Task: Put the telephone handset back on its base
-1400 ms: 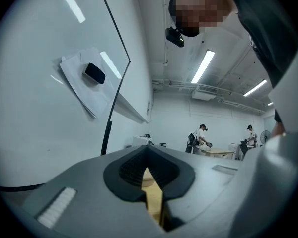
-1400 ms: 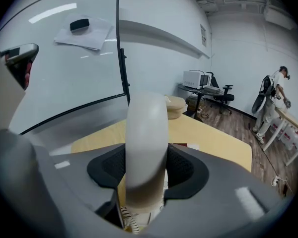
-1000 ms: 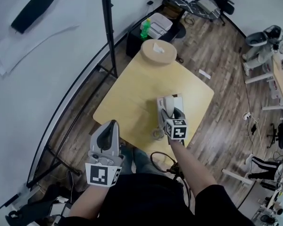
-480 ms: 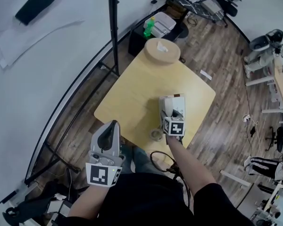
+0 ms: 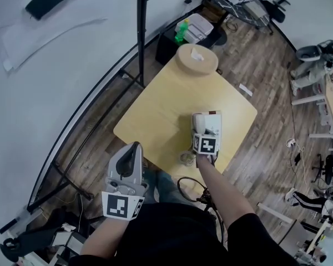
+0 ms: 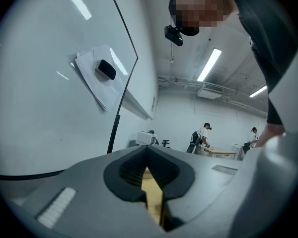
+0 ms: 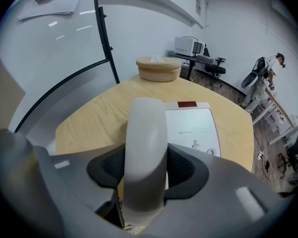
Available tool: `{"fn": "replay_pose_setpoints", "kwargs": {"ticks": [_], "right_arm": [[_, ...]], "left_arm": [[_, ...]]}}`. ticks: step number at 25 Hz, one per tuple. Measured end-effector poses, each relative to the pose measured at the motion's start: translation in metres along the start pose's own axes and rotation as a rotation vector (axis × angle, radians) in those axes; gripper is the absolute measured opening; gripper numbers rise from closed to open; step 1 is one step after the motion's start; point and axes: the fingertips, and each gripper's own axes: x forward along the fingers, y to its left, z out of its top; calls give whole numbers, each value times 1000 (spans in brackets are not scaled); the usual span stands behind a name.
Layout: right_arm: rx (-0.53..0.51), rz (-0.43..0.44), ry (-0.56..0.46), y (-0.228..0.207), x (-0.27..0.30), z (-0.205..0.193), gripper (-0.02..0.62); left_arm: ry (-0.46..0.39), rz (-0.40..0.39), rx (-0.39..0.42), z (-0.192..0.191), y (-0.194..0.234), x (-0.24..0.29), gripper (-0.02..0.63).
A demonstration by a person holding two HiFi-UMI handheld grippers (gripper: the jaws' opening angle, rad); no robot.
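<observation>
Handset was plain off-white. Base was white with a pale grey key panel, a small red patch at the far edge and a black digit on a round key. Table was light yellow wood grain. Right gripper and left gripper had grey shells and black ribbed pads. Right cube and left cube had black squares on white. Round box was tan wood. Bottle was green. Floor was brown planks in mixed tones. Wall was white, pole black. Sleeve was black.
</observation>
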Motion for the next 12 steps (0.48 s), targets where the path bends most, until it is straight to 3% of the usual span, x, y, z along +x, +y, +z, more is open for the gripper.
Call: {"fn": "replay_pose_setpoints", "kwargs": {"ticks": [8,12], "right_arm": [[-22,-9,17,0,2,4,227],[-50,-7,-29,4,-5,14,235]], "left_arm": [[13,-3,-9,-5,-5,-1,0],[1,-8,-10,-2,-6,0,0]]}}
